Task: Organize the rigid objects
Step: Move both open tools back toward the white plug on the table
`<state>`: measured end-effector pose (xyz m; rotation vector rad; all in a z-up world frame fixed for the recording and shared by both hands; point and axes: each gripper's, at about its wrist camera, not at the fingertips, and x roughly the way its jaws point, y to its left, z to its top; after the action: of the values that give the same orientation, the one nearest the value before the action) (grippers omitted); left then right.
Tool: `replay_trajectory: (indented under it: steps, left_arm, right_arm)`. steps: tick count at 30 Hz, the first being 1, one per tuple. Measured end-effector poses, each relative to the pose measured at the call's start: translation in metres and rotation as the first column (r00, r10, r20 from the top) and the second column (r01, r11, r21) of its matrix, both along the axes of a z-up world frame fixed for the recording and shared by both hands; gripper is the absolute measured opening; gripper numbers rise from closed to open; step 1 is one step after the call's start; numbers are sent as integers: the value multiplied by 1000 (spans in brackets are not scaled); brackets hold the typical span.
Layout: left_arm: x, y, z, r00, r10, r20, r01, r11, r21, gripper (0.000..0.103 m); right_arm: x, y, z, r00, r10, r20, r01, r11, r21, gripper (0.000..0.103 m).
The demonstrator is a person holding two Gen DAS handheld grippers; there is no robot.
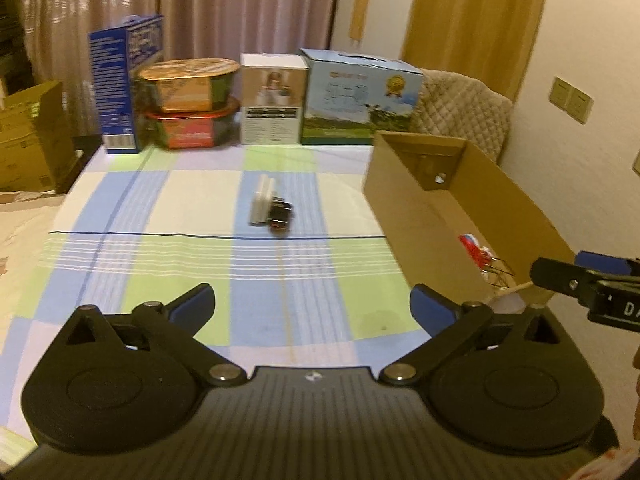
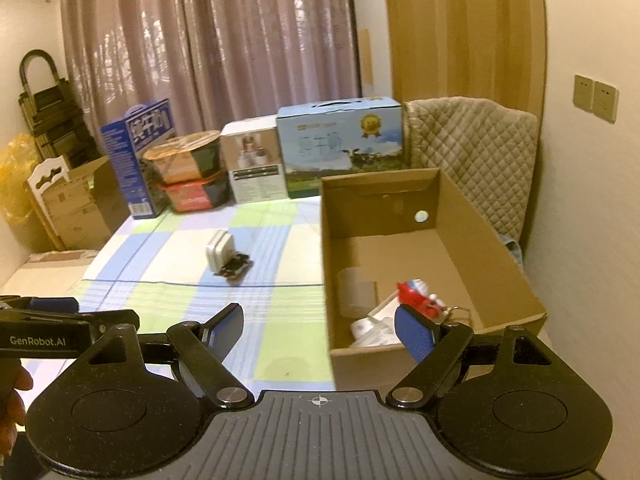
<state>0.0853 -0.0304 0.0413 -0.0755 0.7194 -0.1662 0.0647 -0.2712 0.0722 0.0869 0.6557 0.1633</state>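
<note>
Both tongs, left tongs and right tongs, gape empty above the checked tablecloth; curtains behind.

Pink curtains, quilted chair cover, wall sockets, folded trolley

The left gripper fills the lower part of its own view, angled downward, its blue-padded fingers spread wide at 10 and 2 o'clock with nothing between them. The right gripper is angled down likewise, jaws apart and empty, one blue pad turned toward the camera. Each gripper shows in the other's view: the right one at 3 o'clock, the left one at 9 o'clock. A hand shows at 8 o'clock in the right view, under the left gripper.
</note>
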Motion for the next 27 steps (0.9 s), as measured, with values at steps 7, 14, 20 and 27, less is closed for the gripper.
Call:
replay_trajectory:
  steps: [7,14,20,27]
  left_arm:
    - [0,33,-2,998,57,12,-57,998,38,102]
    - [18,63,-3,997,79,20,-80,995,51,102]
    - [44,81,-15,996,84,3,-84,995,56,102]
    - [83,92,-43,995,92,-28,-91,994,58,102]
  right_arm:
    - [5,17,-5,999,35,2,-35,999,8,80]
    - [17,42,-11,995,95,22,-96,995,10,80]
    - [38,66,-25,990,141,17,-141,990,4,80]
    - [76,92,-56,987,162,4,-162,987,-8,80]
